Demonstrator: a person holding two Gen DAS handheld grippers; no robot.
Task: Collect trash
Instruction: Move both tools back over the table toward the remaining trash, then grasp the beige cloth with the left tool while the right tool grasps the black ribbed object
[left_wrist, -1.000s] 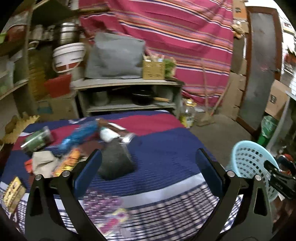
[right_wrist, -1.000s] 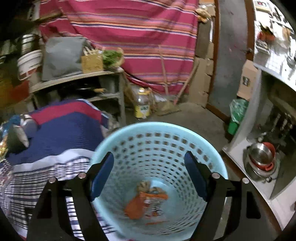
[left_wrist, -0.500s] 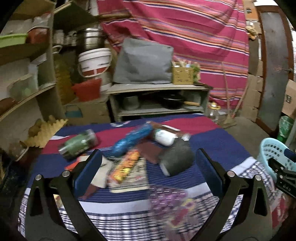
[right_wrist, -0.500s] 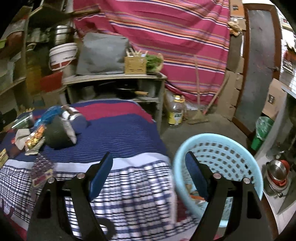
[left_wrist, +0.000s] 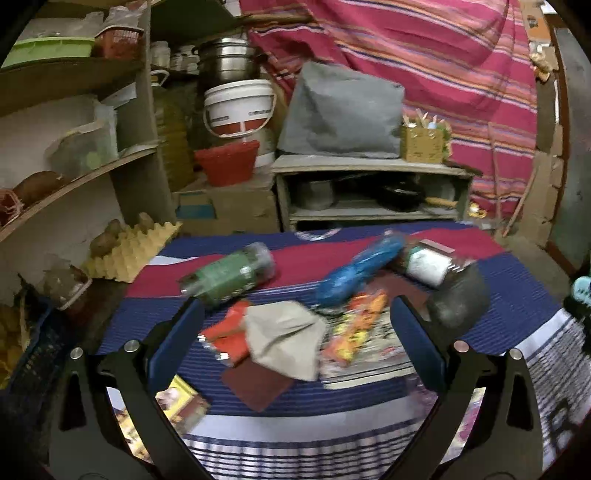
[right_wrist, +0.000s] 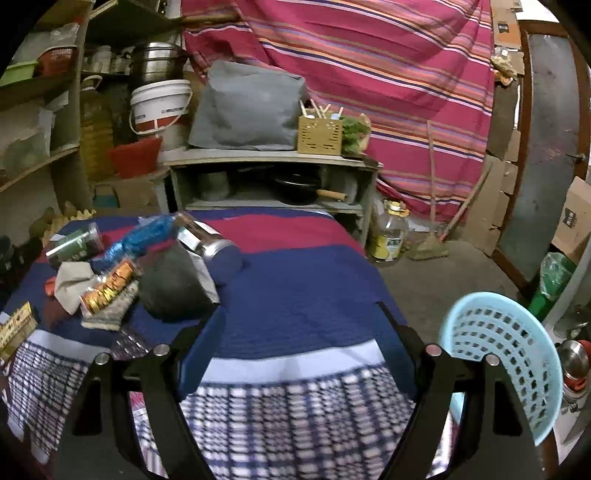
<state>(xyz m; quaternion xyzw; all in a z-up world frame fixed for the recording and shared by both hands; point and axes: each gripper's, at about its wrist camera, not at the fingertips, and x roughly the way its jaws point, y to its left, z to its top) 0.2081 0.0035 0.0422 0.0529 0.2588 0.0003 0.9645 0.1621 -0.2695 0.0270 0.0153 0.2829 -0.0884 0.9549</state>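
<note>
Both of my hand-held grippers are empty right now. My left hand-held gripper (left_wrist: 295, 339) has its jaws spread wide with nothing between them, hanging over the trash pile on the counter (left_wrist: 517, 295), which has a striped blue, red and white cloth over it. Right under it there's a crumpled grey paper (left_wrist: 284, 339) lying on a red wrapper (left_wrist: 229, 336), with an orange snack wrapper (left_wrist: 354, 325) just beside. Further back are a green jar (left_wrist: 229, 277) on its side, a blue wrapper (left_wrist: 358, 273) and a dark grey bag (left_wrist: 458, 299). My right hand-held gripper (right_wrist: 299, 336) is wide open too, over the bare cloth, with the light blue basket (right_wrist: 509, 354) off to its right, beside the counter.
</note>
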